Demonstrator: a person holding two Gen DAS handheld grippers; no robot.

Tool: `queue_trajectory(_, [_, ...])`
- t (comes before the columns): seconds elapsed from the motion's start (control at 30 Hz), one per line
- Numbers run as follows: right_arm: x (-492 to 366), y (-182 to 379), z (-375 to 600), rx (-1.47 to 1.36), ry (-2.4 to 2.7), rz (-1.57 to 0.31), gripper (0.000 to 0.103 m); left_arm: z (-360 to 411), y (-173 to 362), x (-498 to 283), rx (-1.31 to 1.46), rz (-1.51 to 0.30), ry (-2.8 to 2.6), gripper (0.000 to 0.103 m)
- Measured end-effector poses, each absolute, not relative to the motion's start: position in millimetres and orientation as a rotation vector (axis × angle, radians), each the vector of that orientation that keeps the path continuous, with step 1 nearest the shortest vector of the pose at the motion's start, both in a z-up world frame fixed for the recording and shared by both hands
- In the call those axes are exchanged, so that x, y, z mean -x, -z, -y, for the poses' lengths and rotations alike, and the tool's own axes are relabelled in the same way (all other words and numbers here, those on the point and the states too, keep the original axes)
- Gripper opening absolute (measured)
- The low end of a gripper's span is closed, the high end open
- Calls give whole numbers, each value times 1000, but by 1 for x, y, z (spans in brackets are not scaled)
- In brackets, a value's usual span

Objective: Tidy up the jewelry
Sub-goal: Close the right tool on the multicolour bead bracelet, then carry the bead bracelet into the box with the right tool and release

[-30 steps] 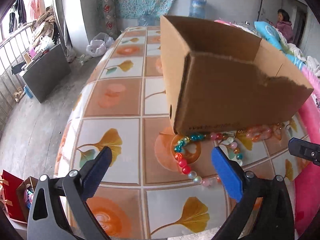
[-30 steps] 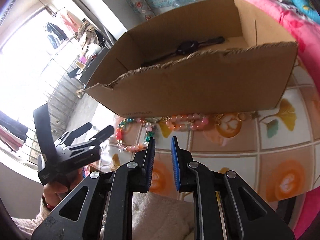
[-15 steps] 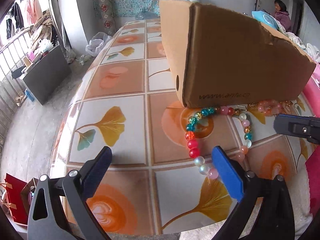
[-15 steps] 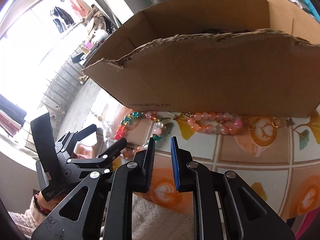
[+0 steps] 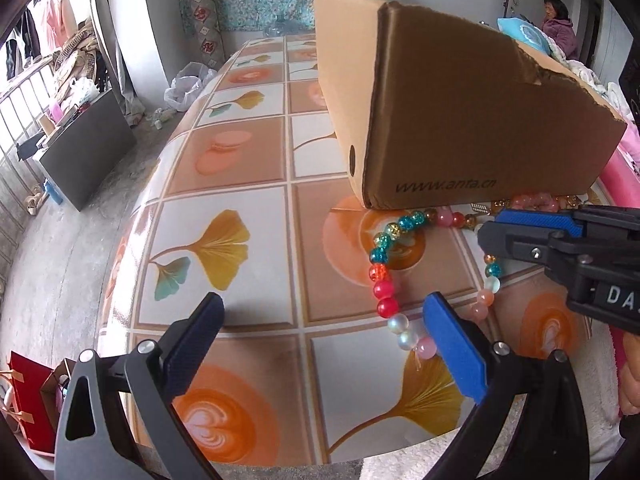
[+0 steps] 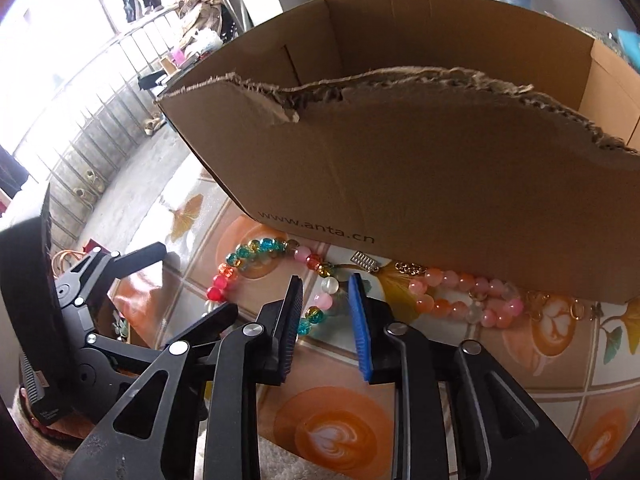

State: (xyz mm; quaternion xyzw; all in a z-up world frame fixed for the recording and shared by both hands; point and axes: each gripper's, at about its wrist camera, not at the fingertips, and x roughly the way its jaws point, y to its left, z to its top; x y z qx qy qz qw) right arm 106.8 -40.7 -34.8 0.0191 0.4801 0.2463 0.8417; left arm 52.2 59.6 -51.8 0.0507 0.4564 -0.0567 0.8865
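A multicoloured bead bracelet (image 5: 384,276) lies on the tiled table in front of a torn cardboard box (image 5: 460,120); it also shows in the right wrist view (image 6: 256,260). A pink and orange bead bracelet (image 6: 464,300) lies along the box's front wall (image 6: 440,200). My left gripper (image 5: 324,320) is wide open and empty, low over the table with its right finger beside the multicoloured beads. My right gripper (image 6: 324,292) is partly open, its fingers straddling the near side of the multicoloured bracelet; it enters the left wrist view (image 5: 520,228) from the right.
A small metal clasp (image 6: 364,261) and gold rings (image 6: 408,268) lie by the box's base. The table's left edge (image 5: 132,216) drops to a concrete floor with a dark board (image 5: 88,152) and bags. Pink bedding (image 5: 624,176) is on the right.
Both grippers have come lower and nearer to the multicoloured bracelet. My right gripper's fingers have opened from nearly shut and now sit around its beads.
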Motion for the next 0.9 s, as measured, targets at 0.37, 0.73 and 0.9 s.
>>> queue_trajectory(0.37, [-94,40,52,-45,-510,-1023,8,-51,26,-52,-38,-841,244,71])
queue_trajectory(0.73, [-79,40,64,-109,-496,-1010,8,-19,43,-59,-154,-921,291,27])
queue_trajectory(0.9, [-74,42,76,-133,-504,-985,8,-14,43,-57,-138,-926,284,9])
